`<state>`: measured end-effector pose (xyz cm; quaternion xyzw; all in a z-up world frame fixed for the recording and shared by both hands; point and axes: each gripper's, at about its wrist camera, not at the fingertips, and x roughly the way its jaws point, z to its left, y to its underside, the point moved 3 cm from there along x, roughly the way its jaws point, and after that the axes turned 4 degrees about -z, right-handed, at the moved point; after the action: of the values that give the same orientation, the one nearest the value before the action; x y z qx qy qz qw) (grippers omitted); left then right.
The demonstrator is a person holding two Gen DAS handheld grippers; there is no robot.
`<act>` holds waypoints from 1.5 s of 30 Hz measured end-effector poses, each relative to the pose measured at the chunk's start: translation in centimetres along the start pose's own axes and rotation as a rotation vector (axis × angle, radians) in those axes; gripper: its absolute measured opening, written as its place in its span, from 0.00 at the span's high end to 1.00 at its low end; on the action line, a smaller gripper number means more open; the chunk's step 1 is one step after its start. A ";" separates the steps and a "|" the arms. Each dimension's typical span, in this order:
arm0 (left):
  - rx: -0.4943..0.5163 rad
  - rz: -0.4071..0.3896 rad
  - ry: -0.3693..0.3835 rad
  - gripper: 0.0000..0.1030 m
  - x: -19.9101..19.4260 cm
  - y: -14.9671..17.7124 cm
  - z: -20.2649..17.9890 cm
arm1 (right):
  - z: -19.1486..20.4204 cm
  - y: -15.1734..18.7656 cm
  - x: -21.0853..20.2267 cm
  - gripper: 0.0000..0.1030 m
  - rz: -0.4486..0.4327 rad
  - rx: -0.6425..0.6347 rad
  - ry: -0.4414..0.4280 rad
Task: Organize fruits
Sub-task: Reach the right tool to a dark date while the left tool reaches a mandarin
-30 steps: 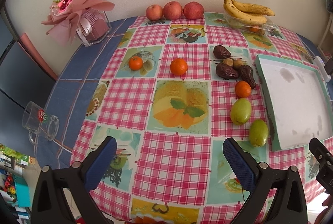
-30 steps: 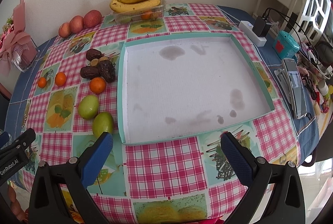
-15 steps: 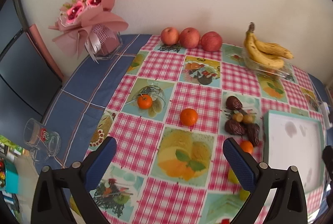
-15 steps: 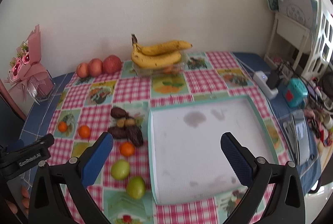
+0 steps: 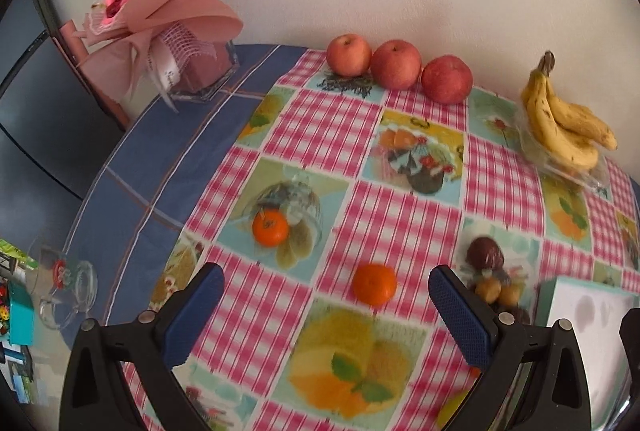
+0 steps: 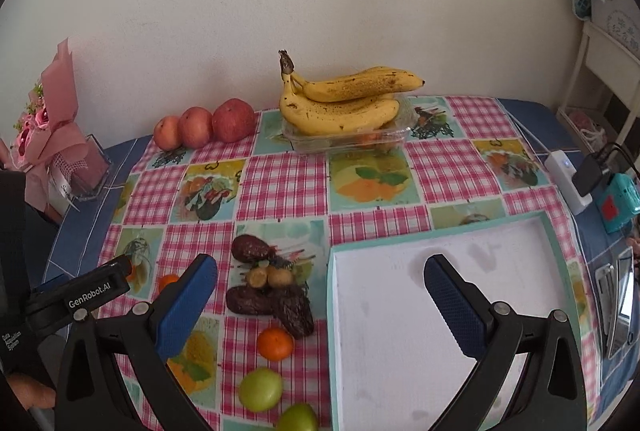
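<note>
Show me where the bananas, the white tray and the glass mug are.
bananas (image 6: 340, 103): right wrist view, middle of the bunch.
white tray (image 6: 400, 311): right wrist view, bare floor.
glass mug (image 5: 70, 291): left wrist view, glass body.

Soft daylight, fisheye-warped edges, left view motion-blurred

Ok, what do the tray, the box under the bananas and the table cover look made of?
Tray: likely foam or card, matte white floor with faint stains, teal rim. Box under the bananas: thin clear plastic, glossy, with fruit showing through its walls. Table cover: probably printed oilcloth or vinyl, lying smooth and flat, though a plain fabric can't be ruled out.
</note>
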<state>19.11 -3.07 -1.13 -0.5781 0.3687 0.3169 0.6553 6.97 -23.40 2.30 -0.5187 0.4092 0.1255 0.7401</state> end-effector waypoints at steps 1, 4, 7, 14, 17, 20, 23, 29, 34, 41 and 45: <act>-0.004 0.004 0.015 0.00 0.4 -0.3 0.0 | 0.1 -0.4 0.4 0.00 0.000 0.000 -0.006; -0.012 0.019 0.044 0.00 1.5 -0.6 -0.3 | 0.7 -1.2 1.1 0.00 -0.007 -0.030 -0.024; -0.002 0.047 0.069 0.00 2.6 -0.1 -0.7 | 1.4 -0.6 2.5 0.06 0.026 -0.045 -0.052; -0.075 0.089 0.152 0.00 4.4 0.9 -0.5 | 2.6 1.4 4.6 0.29 0.117 -0.066 -0.100; -0.057 0.058 0.141 0.00 4.2 0.7 -0.4 | 2.9 1.9 4.8 0.38 0.132 -0.074 -0.107; -0.062 0.055 0.162 0.00 4.3 0.7 -0.3 | 3.1 2.6 5.6 0.42 0.172 -0.077 -0.121; -0.077 0.094 0.203 0.00 5.6 1.1 -0.2 | 3.2 3.8 7.0 0.47 0.226 -0.077 -0.130; -0.078 0.157 0.190 0.00 8.2 2.7 -0.5 | 3.2 5.1 8.5 0.52 0.274 -0.082 -0.130; -0.054 0.186 0.196 0.00 9.0 3.4 -1.4 | 2.8 5.7 9.3 0.52 0.301 -0.072 -0.111; -0.028 0.190 0.205 0.02 8.9 3.3 -2.2 | 2.3 6.3 10.1 0.61 0.324 -0.053 -0.104; -0.043 0.167 0.219 0.18 8.4 2.7 -2.2 | 2.2 6.3 10.1 0.65 0.323 -0.050 -0.105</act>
<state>20.98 -4.96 -9.83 -0.5904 0.4778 0.3133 0.5700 10.54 -21.18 -9.01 -0.4571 0.4449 0.2797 0.7176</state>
